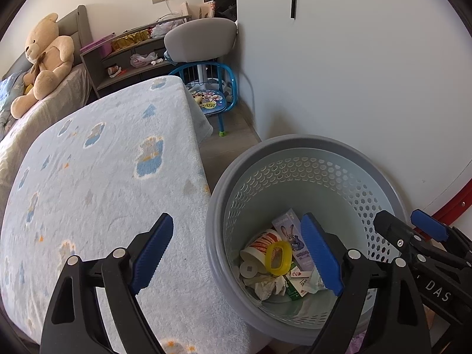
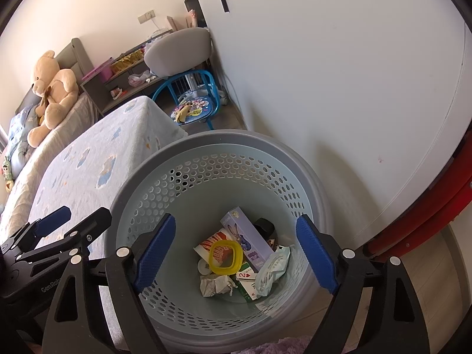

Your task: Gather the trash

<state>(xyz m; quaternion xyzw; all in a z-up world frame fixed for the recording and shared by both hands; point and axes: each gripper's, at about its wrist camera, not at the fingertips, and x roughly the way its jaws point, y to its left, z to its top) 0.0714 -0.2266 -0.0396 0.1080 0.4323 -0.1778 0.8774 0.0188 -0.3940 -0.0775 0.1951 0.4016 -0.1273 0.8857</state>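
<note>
Both grippers, the left gripper (image 1: 239, 253) and the right gripper (image 2: 236, 250), hang open and hold nothing above the bin (image 2: 224, 138) beside the bed (image 1: 97, 159). The trash (image 2: 236, 262) lies at the bin's bottom. Dropping looks done; next, find more trash.

left wrist: looks down from above the bed edge, grey perforated plastic basket (image 1: 298, 159) at lower right, near | right wrist: directly over the basket (image 2: 224, 144), nearer | shared: basket, tan plush teddy bear (image 1: 44, 62) (image 2: 53, 88)
</note>
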